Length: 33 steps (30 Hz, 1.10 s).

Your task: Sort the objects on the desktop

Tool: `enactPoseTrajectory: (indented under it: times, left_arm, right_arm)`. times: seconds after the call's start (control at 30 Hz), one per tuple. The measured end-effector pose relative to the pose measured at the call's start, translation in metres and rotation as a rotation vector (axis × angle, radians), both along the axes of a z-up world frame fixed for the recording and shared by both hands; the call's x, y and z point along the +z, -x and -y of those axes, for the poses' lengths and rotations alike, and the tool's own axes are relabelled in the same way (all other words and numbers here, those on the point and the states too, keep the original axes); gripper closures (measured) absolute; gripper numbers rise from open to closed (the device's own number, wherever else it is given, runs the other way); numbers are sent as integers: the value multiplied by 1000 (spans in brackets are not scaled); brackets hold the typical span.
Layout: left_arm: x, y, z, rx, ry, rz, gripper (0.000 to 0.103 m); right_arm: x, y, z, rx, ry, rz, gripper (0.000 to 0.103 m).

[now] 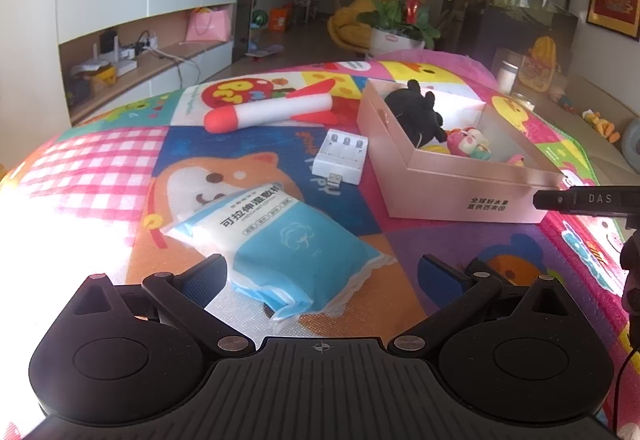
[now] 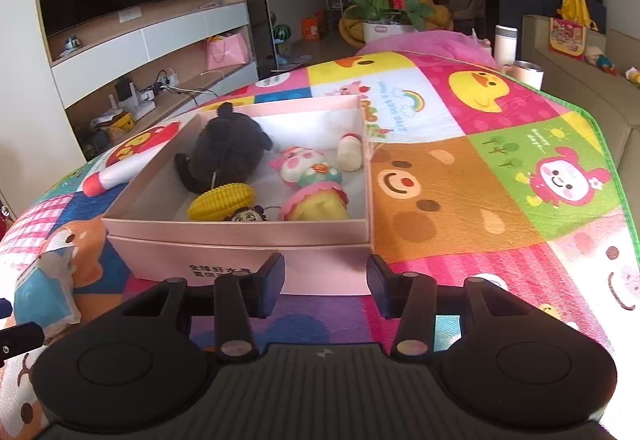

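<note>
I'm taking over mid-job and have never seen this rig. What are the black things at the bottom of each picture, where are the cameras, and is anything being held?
Each picture comes from a camera on a hand-held two-finger gripper, looking along its fingers. The left gripper stands open around the near end of a blue-and-white soft wipes pack, not pressing it. The right gripper is partly closed and empty, before the pink cardboard box holding a black plush toy, a yellow toy corn cob and other small toys. On the colourful cartoon mat also lie a white battery charger and a red-and-white foam rocket.
</note>
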State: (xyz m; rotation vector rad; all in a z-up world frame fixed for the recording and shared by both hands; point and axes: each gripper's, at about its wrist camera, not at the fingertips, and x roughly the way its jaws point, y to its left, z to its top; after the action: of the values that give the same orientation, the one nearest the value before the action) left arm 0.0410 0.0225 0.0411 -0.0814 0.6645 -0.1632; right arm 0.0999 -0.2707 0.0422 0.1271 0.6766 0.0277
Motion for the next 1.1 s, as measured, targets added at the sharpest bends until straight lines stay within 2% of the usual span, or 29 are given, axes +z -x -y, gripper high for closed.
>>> enactPoseTrajectory:
  times: [0.1,0.3,0.43,0.5,0.57,0.63,0.7,0.77,0.83,0.9,1.0,1.1]
  left_arm:
    - [-1,-1,3,-4,-3,0,0]
    - [2,4,7,-13,-17,21,0]
    - [8,9,8,-19,-36,60,0]
    - [9,10,9,-26,-30,66,0]
    - [10,10,11,-36,-29,69,0]
    - [9,10,14,-48,-28,67,0]
    - [8,11,20,-70,-27,65,0]
    - [6,11,27,-107,-32,67,0]
    - [4,11,37,-157,-46,71,0]
    - [3,11,50,-214,-56,69,0]
    - [1,7,70,-302,-53,66,0]
    - [-5,-3,89,-334,-79,59,0]
  right_arm:
    - [-1,12,3,87,-54,-26,47]
    - [-12,43,-27,282,-93,-110,47]
    - [-14,65,-50,388,-66,-112,48]
    - [-15,75,-59,424,-15,-108,48]
    - [-16,81,-63,416,76,-85,48]
    - [-18,82,-58,356,165,-54,48]
    - [-19,77,-47,280,184,-48,47]
    - [-20,70,-34,213,159,-60,46]
    - [-22,65,-22,157,125,-73,36]
    - [-24,63,-11,120,74,-83,30]
    - [-25,68,1,89,-2,-69,26]
    - [-26,78,5,87,-32,-59,22]
